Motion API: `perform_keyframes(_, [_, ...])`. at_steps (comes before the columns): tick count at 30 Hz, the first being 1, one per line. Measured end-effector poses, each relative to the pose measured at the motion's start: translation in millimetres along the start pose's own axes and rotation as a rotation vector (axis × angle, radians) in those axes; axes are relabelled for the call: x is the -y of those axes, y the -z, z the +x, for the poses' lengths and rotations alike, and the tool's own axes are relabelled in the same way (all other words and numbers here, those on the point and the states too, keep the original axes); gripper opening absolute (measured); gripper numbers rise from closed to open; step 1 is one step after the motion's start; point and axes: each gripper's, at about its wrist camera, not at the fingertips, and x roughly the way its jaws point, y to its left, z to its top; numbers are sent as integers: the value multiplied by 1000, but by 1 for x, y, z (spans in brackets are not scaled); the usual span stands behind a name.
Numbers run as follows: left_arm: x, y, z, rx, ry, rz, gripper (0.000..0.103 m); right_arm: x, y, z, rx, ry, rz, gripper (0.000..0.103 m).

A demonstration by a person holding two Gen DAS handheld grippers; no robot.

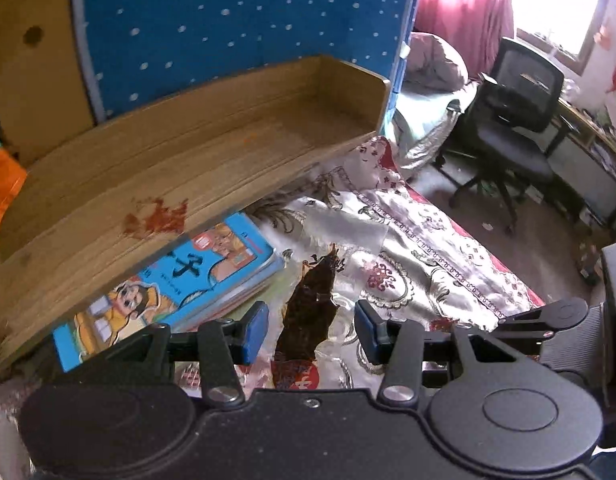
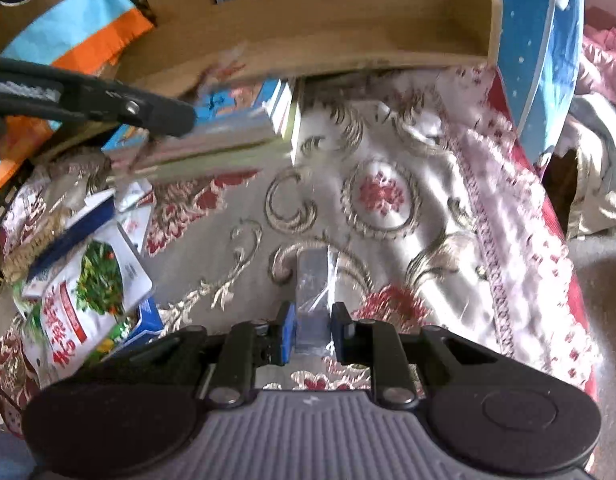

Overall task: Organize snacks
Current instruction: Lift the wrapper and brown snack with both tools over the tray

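In the left wrist view my left gripper (image 1: 311,332) is open, its blue pads either side of a clear packet of dark brown snack (image 1: 308,312) that lies on the patterned tablecloth (image 1: 420,240). A wooden shelf tray (image 1: 236,136) stands behind it. In the right wrist view my right gripper (image 2: 313,330) is shut on a clear silvery packet (image 2: 313,300), held just above the cloth. A green and white snack bag (image 2: 88,300) lies with other packets at the left.
Blue children's books (image 1: 180,276) lie stacked under the wooden tray, also seen in the right wrist view (image 2: 212,140). A blue dotted board (image 1: 244,12) stands behind. An orange and blue bag (image 2: 80,32) sits at the upper left. An office chair (image 1: 512,132) stands beyond the table edge.
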Motion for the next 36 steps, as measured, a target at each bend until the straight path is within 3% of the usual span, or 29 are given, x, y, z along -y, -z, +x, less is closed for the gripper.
perform_keyframes(2, [0,4,-2,2,-7,-17,49,-1,0,3,8,11,-1,48])
perform_keyframes(6, [1,10,-5,5,-10,-51,49,-7,-6,14,3,20,-42,42])
perform_keyframes(8, [1,12,-5,9,-11,-63,49,-14,-6,18,10,66,-81,24])
perform_keyframes(13, [4,16,-8,13,-16,-85,49,-15,-5,16,14,77,-102,21])
perform_keyframes(20, [2,15,-16,40,-21,-102,49,-22,-19,-9,77,5,-97,21])
perform_keyframes(36, [-43,37,-83,129,-62,-157,50,-88,-39,-47,173,-89,-145,22])
